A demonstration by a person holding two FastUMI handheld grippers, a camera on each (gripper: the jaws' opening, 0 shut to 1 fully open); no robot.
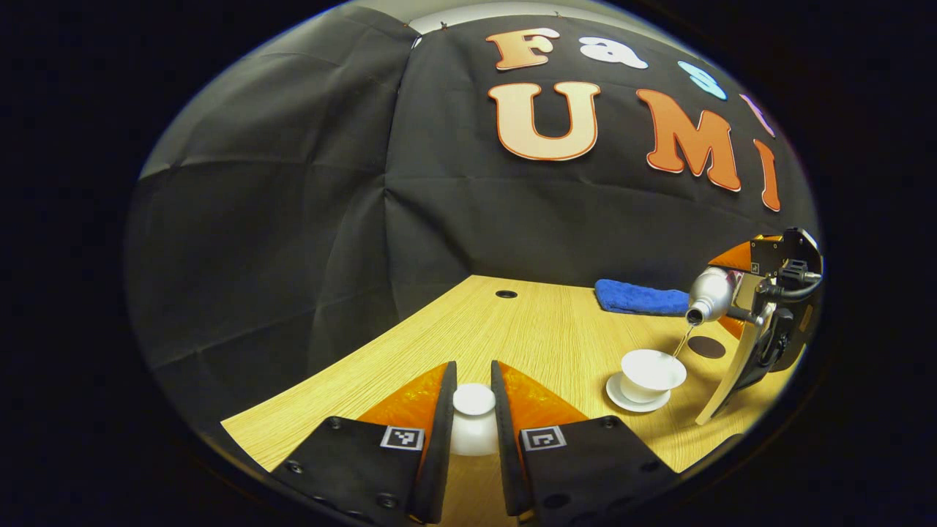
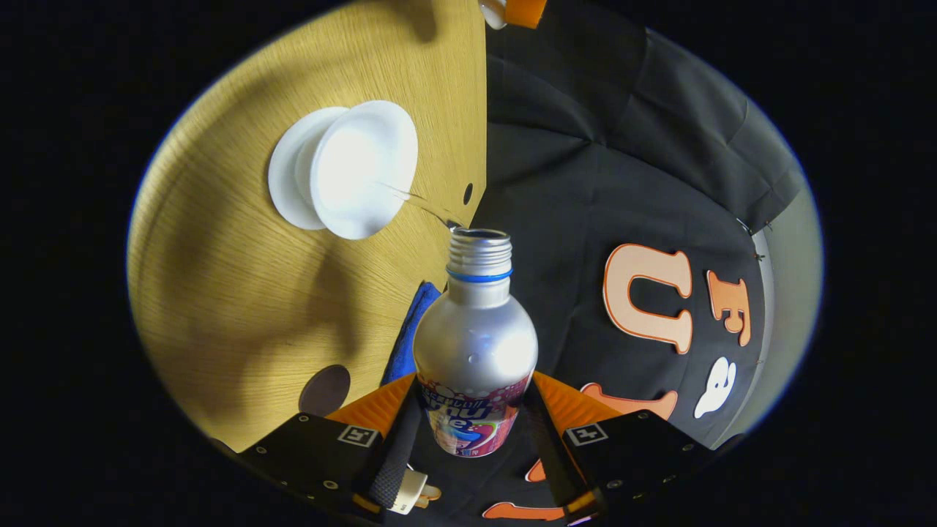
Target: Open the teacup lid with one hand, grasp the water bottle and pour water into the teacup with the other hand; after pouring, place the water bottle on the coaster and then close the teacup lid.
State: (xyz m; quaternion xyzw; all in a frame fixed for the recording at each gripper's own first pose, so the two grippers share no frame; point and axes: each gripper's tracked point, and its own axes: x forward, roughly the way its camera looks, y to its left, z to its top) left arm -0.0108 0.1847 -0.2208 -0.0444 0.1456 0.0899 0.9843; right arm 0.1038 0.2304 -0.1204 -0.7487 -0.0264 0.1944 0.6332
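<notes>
Tongs first: your left tongs (image 1: pixel 473 417) are clamped on the white teacup lid (image 1: pixel 473 421), both fingers pressing its sides, and you're holding it above the wooden table (image 1: pixel 527 329) off to the side of the cup. Your right tongs (image 2: pixel 468 432) are closed around the lower body of the silver water bottle (image 2: pixel 474 351), which has no cap on and is tipped over so its mouth points down toward the teacup (image 2: pixel 364 170). In the right gripper view you can see a thin stream of water (image 2: pixel 417 201) running from the bottle's neck into the open cup, and the cup sits on its white saucer (image 2: pixel 282 176). Same thing from the left gripper view, where the bottle hangs just above and beside the cup's rim with the water falling in. The dark round coaster (image 1: pixel 706 347) lies on the table near the cup, bare, and a blue cloth (image 1: pixel 640 298) lies folded at the back edge against the booth wall. There's also a small round hole (image 1: pixel 506 294) in the tabletop farther back.
</notes>
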